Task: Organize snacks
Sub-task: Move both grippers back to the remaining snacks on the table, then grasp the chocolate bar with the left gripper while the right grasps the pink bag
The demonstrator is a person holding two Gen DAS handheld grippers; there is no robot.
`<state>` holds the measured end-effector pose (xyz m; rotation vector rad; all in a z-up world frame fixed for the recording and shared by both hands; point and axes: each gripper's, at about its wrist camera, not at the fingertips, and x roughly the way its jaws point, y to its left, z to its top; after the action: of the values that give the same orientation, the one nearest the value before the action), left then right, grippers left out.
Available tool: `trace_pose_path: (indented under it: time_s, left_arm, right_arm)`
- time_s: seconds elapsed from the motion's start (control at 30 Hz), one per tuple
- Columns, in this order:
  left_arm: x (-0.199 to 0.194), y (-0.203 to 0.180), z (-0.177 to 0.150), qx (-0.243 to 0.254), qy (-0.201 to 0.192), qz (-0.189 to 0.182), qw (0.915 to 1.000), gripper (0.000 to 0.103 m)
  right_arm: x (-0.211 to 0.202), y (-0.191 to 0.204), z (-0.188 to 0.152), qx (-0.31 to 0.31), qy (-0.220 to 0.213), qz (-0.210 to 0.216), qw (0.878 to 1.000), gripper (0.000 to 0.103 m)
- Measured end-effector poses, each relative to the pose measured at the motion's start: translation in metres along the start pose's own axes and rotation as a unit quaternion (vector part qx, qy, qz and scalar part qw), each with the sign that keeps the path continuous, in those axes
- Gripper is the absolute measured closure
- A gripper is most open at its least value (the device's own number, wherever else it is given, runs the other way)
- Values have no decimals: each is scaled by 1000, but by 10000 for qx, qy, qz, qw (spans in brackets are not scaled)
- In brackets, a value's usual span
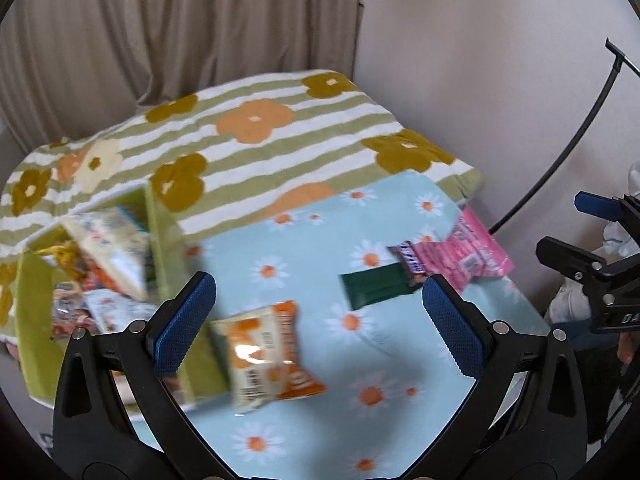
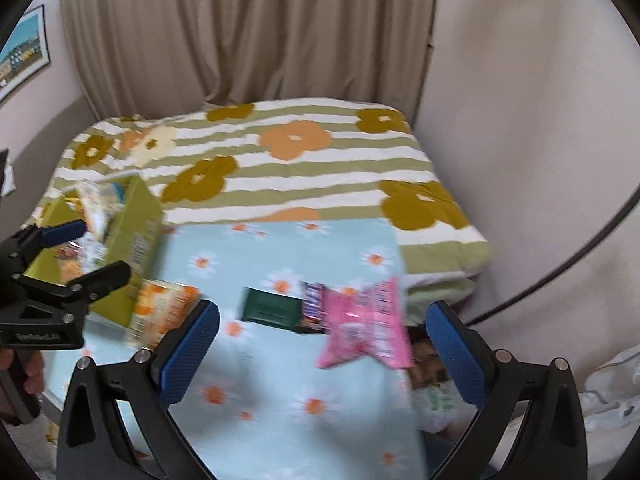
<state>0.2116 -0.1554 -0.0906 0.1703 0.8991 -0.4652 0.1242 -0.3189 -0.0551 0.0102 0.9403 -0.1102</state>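
At the bottom of the left wrist view, your left gripper (image 1: 320,316) hangs with its jaws spread wide, nothing between the blue pads (image 1: 182,324). Just past them, low centre, an orange-and-white snack pack (image 1: 266,354) lies on the light blue daisy cloth (image 1: 400,420), its left edge against the green box (image 1: 160,236). The box sits at the left of frame, open on top and stuffed with mixed packets (image 1: 112,252); labels are too blurred to read.

In the right wrist view, your right gripper (image 2: 322,340) is likewise wide open and empty. Mid-frame beyond it lies a pink packet (image 2: 368,324), at the right edge of the daisy cloth. A purple-brown bar (image 2: 312,306) lies against its left side, and a dark green bar (image 2: 272,308) touches that one, further left.

Farther back in both views a green-striped flower blanket (image 2: 320,168) runs under the cloth and the box. Behind it hangs a beige curtain (image 2: 248,28). A framed picture (image 2: 24,48) is on the wall at upper left.
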Motion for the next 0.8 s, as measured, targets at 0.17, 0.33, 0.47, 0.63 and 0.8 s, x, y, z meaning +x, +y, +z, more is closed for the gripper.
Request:
trace_pose_path:
  time_s: [0.17,0.33,0.47,0.63,0.8]
  left_arm:
    - [33,-33,1,-33,340,-88,9994,0]
    - [78,-49,0,0,657,-173,9977,0]
    - [118,-60,-7,132,875,-309,9956,1]
    - [158,-63,-14,149,960,-410,9944,3]
    - [180,-59,-14,107,1023,-448,9937,3]
  right_arm:
    - [30,-33,-15,101,322,101,9994,0]
    - [72,-50,-32,198,561,263,9979,0]
    - [103,-54,-43,243,621,251,9975,0]
    - [135,-48,-51,33,540,104,9985,0]
    - [153,-38,-54,-279,432,43,9987,0]
